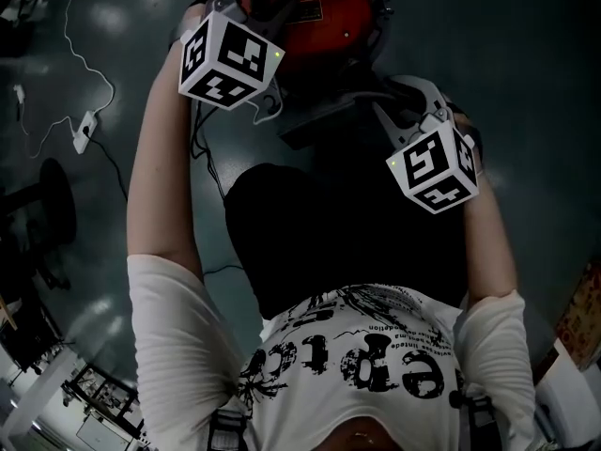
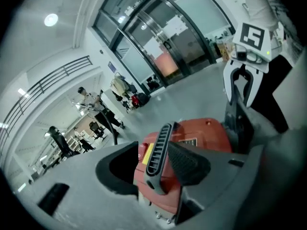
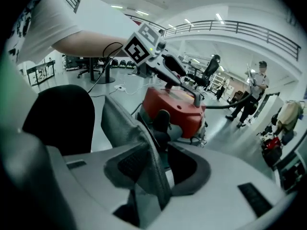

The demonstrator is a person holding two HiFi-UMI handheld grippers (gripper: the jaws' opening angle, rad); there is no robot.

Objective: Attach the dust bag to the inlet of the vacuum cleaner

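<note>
**Over the red vacuum cleaner (image 1: 338, 26), both pairs of jaws spread**

On the grey floor (image 2: 192, 95) stands the vacuum cleaner; the left gripper (image 2: 158, 169) hangs at its top, jaws apart, a slotted grey bar (image 2: 158, 150) between them, lying against one pad and clear of the other; the right gripper (image 3: 158, 169) also has its jaws spread, the grey fabric dust bag (image 3: 127, 128) draped between them over one pad, close before the vacuum's near side.

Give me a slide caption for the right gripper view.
Grey dust bag between the open jaws of the right hand-held gripper, red vacuum cleaner just ahead.
</note>
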